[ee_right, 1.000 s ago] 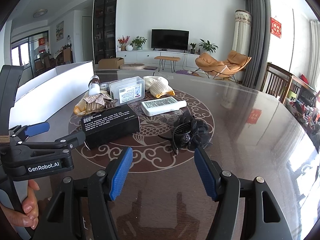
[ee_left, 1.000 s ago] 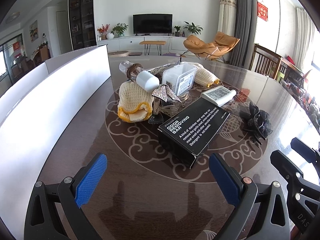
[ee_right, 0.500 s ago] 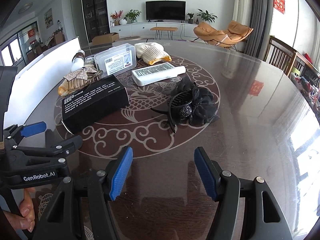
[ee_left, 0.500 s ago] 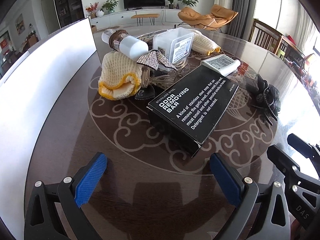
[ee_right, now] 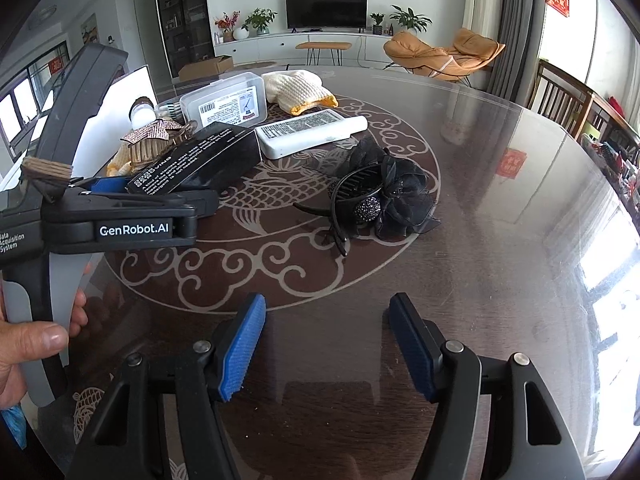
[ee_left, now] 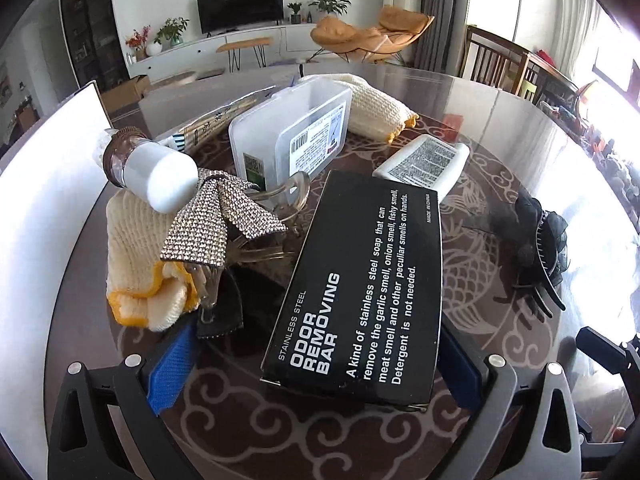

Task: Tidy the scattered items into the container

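Observation:
A black box [ee_left: 360, 288] labelled "Odor Removing Bar" lies flat on the dark round table. My left gripper [ee_left: 314, 368] is open, with its blue pads on either side of the box's near end. The left pad [ee_left: 172, 364] stands clear of the box and the right pad is partly hidden behind it. The right wrist view shows that gripper [ee_right: 160, 192] level with the box [ee_right: 200, 156]. My right gripper [ee_right: 326, 340] is open over bare table, short of a black flower hair clip [ee_right: 380, 196]. The white container wall [ee_left: 48, 184] runs along the left.
Behind the box lie a rhinestone bow clip [ee_left: 216, 224], a cream knitted cloth [ee_left: 136, 256], a white-capped bottle [ee_left: 152, 172], a clear plastic case [ee_left: 288, 136], a second knitted cloth [ee_left: 376, 108] and a white tube [ee_left: 424, 160]. A hand [ee_right: 28, 344] holds the left gripper's handle.
My left gripper has moved forward and down until its open fingers flank the near end of the black box. The right gripper has crept slightly towards the black hair clip.

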The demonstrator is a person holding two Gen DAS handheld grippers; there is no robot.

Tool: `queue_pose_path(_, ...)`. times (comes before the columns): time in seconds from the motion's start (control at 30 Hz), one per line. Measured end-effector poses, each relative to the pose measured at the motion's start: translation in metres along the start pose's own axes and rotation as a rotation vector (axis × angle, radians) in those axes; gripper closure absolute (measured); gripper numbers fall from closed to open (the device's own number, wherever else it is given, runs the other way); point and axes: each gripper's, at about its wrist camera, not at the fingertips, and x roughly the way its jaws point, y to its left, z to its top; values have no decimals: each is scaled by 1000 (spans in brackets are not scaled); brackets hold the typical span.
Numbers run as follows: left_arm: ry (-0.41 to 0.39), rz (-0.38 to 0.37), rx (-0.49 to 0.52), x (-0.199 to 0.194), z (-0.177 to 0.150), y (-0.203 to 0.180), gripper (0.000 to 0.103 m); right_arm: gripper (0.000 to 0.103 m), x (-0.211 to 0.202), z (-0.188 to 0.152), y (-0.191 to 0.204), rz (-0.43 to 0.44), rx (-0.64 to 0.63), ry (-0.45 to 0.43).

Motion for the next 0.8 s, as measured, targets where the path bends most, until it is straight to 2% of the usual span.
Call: queue_pose_path(0.8, -2, 3, 1, 0, 1, -3, 0, 37, 0, 1, 0, 4, -1, -3)
